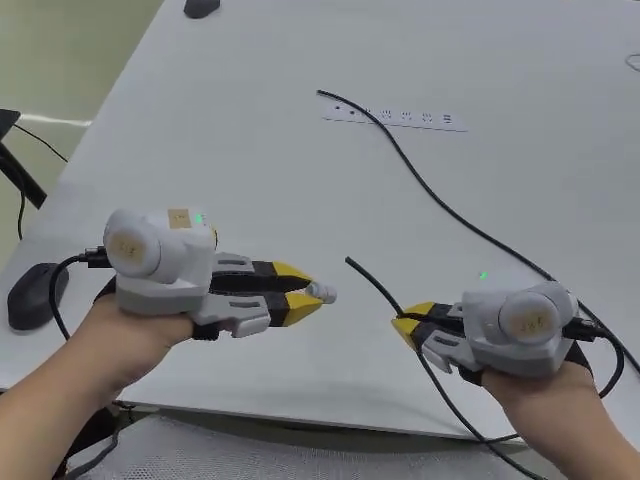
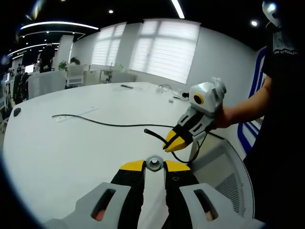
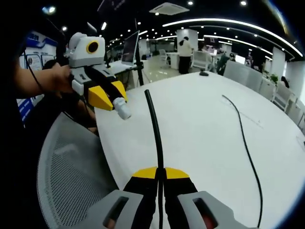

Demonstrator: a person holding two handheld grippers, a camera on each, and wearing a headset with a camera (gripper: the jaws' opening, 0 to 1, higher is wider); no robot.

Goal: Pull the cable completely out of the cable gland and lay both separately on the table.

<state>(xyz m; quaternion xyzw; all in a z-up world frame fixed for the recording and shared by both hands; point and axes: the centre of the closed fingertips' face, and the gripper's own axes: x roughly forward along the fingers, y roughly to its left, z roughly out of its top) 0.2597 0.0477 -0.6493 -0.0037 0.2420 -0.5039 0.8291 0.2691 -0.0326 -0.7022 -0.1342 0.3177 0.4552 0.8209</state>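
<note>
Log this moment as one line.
left gripper shut on gland | right gripper shut on cable | cable free of gland | neither laid on table yet

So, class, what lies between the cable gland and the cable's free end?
Bare table separates the cable gland from the cable, in the head view.

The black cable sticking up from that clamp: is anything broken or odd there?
Nothing looks damaged. The cable juts from the right gripper, its end free in the air, apart from the small gland pinched in the left gripper.

Table (image 1: 250, 160) lies bare ahead; cord (image 1: 450, 212) and power strip (image 1: 395, 117) cross farther out.
</note>
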